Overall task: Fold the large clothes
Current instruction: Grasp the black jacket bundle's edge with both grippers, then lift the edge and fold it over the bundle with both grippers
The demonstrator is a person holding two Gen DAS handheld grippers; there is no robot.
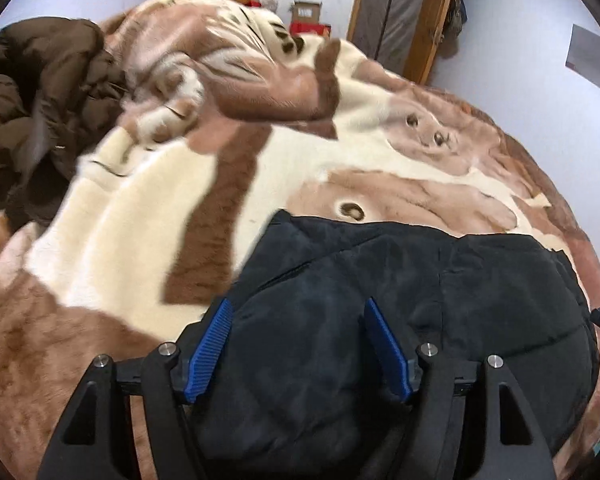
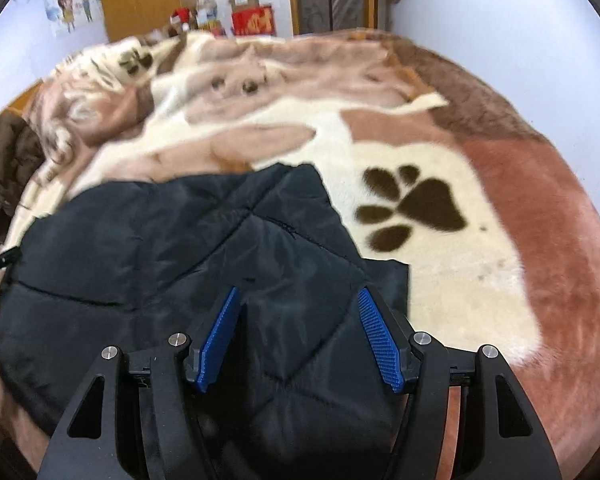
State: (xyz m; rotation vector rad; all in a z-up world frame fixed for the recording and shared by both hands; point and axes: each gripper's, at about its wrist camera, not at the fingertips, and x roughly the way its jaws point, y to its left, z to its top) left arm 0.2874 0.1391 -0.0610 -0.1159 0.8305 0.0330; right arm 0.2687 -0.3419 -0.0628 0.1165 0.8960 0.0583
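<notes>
A black quilted jacket [image 1: 380,288] lies folded into a compact bundle on the near part of the bed. My left gripper [image 1: 298,304] hovers over its left half, the blue pads [image 1: 212,344] wide apart and nothing pinched between them. In the right wrist view the same jacket [image 2: 180,264] spreads leftward, one corner pointing toward the paw print. My right gripper [image 2: 299,294] is open above the jacket's right portion, its pads [image 2: 380,340] clear of the fabric. A tip of the other gripper shows at the edge of each view.
A plush brown-and-cream blanket [image 1: 120,220] with paw prints [image 2: 416,208] covers the bed. A brown puffy coat [image 1: 28,100] is heaped at the far left. Boxes [image 2: 252,12], a wooden door [image 1: 404,12] and walls stand beyond the bed.
</notes>
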